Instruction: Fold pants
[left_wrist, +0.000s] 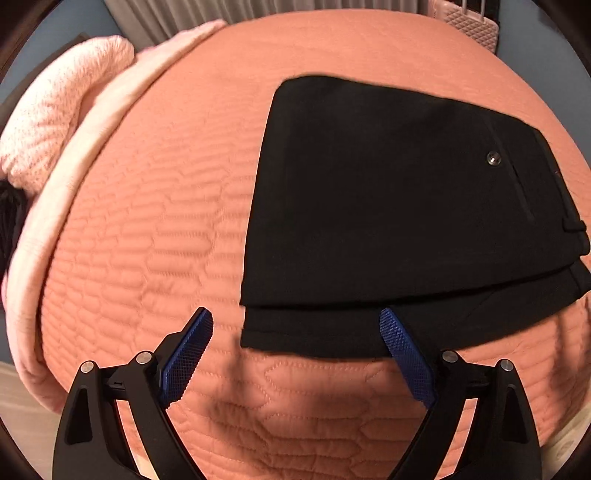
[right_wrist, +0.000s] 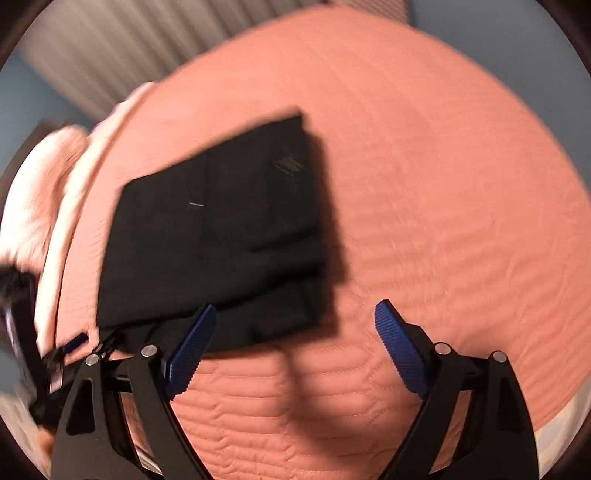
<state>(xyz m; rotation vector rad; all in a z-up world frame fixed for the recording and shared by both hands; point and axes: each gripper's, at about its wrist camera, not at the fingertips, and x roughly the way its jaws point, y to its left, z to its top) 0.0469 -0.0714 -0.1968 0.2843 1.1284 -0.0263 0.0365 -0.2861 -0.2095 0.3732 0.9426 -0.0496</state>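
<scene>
Ahead of our left gripper (left_wrist: 297, 325), black pants (left_wrist: 402, 214) lie folded on a salmon quilt (left_wrist: 147, 240); their near edge sits just beyond the fingertips, toward the right finger. That gripper's jaws are spread wide, grasping nothing. Our right gripper (right_wrist: 295, 317) also hangs spread and empty, with the pants ahead and to its left, near the left finger. Beyond the quilt's left edge lies a pink blanket (left_wrist: 62, 110).

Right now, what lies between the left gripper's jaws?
In the left wrist view, the pants' near left corner and bare quilt; the left gripper grips nothing.
</scene>
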